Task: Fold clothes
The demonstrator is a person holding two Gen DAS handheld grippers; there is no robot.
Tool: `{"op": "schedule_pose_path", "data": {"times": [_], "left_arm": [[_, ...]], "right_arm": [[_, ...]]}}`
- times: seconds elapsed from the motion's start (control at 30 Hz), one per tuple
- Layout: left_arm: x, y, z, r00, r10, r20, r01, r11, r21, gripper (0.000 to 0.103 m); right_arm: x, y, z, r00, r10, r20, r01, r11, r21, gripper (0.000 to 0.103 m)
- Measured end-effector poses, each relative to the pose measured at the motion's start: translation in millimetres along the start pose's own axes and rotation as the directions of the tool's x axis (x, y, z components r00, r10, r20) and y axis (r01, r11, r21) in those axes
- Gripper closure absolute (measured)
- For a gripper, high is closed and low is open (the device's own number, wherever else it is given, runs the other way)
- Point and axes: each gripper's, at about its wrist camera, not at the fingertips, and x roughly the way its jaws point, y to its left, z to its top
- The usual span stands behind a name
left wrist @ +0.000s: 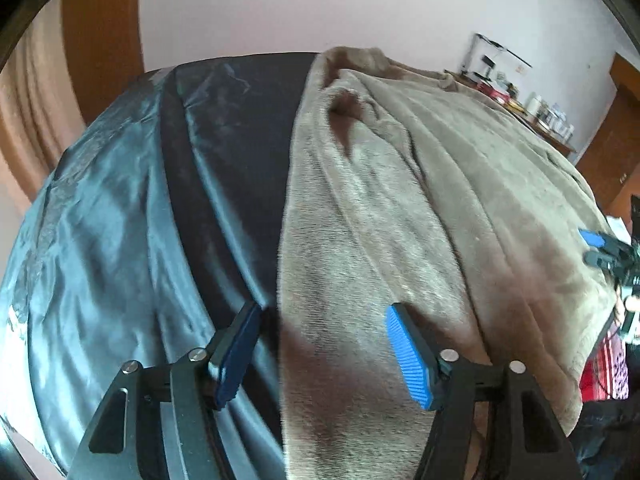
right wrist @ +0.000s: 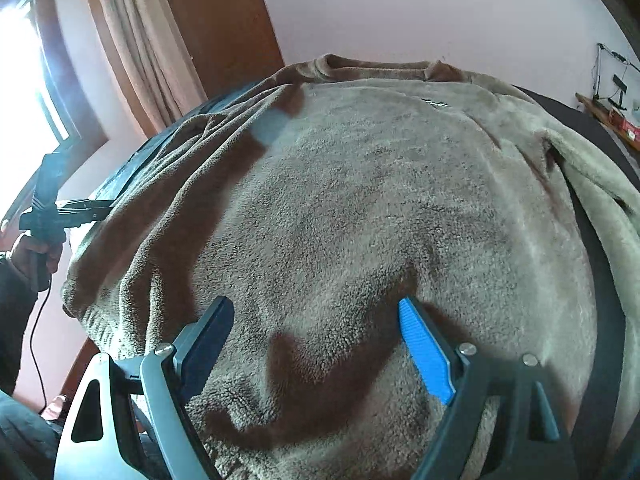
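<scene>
A beige fleece sweater point(right wrist: 360, 200) lies spread flat, its collar point(right wrist: 376, 66) at the far end. In the left wrist view the sweater point(left wrist: 400, 208) covers the right half of the frame, its left edge running down the middle. My left gripper point(left wrist: 320, 312) is open and empty, straddling that left edge just above the cloth. My right gripper point(right wrist: 316, 304) is open and empty, hovering over the sweater's lower body near the hem. The right gripper also shows at the right edge of the left wrist view point(left wrist: 596, 248).
The sweater lies on a dark surface point(left wrist: 240, 140) with a shiny grey-blue sheet point(left wrist: 100, 240) to the left. A curtain point(right wrist: 140, 40) and wooden frame stand at the back left. A cluttered shelf point(left wrist: 532, 108) is at the far right. A bright window point(right wrist: 24, 80) is at the left.
</scene>
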Motion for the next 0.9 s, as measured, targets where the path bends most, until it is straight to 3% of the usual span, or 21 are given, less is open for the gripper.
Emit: {"op": "schedule_pose_path", "data": {"times": [0.1, 0.23, 0.4, 0.53, 0.63, 0.73, 0.9], "left_arm": [[1.4, -11.5, -1.7, 0.999, -0.032, -0.003, 0.032, 0.998, 0.047, 0.052], [1.6, -14.6, -2.4, 0.998, -0.067, 0.002, 0.067, 0.997, 0.036, 0.077], [0.4, -12.4, -3.3, 1.0, -0.02, 0.021, 0.02, 1.0, -0.001, 0.087], [-8.2, -12.8, -4.8, 0.994, 0.096, 0.054, -0.095, 0.995, -0.014, 0.091], [-25.6, -5.8, 0.4, 0.974, 0.205, 0.099, -0.204, 0.979, -0.02, 0.092], [-49.0, 6.2, 12.3, 0.936, 0.32, 0.147, -0.319, 0.947, -0.03, 0.092], [-51.8, 36.7, 33.2, 0.889, 0.433, 0.149, -0.425, 0.901, -0.084, 0.092]], "right_arm": [[-1.7, -6.4, -0.6, 0.999, 0.035, 0.017, -0.035, 0.999, 0.032, 0.016], [-4.2, -14.2, -2.0, 0.996, 0.076, 0.039, -0.079, 0.994, 0.071, 0.017], [-4.3, -10.3, -2.0, 0.997, 0.063, 0.037, -0.065, 0.996, 0.059, 0.017], [-3.6, -6.5, -2.4, 0.998, 0.045, 0.032, -0.046, 0.998, 0.044, 0.017], [-3.3, -6.5, -2.6, 0.999, 0.042, 0.032, -0.044, 0.998, 0.042, 0.017], [-3.1, -5.6, -2.8, 0.999, 0.038, 0.031, -0.039, 0.998, 0.039, 0.017], [-2.6, -4.2, -3.0, 0.999, 0.023, 0.028, -0.024, 0.999, 0.028, 0.016]]}}
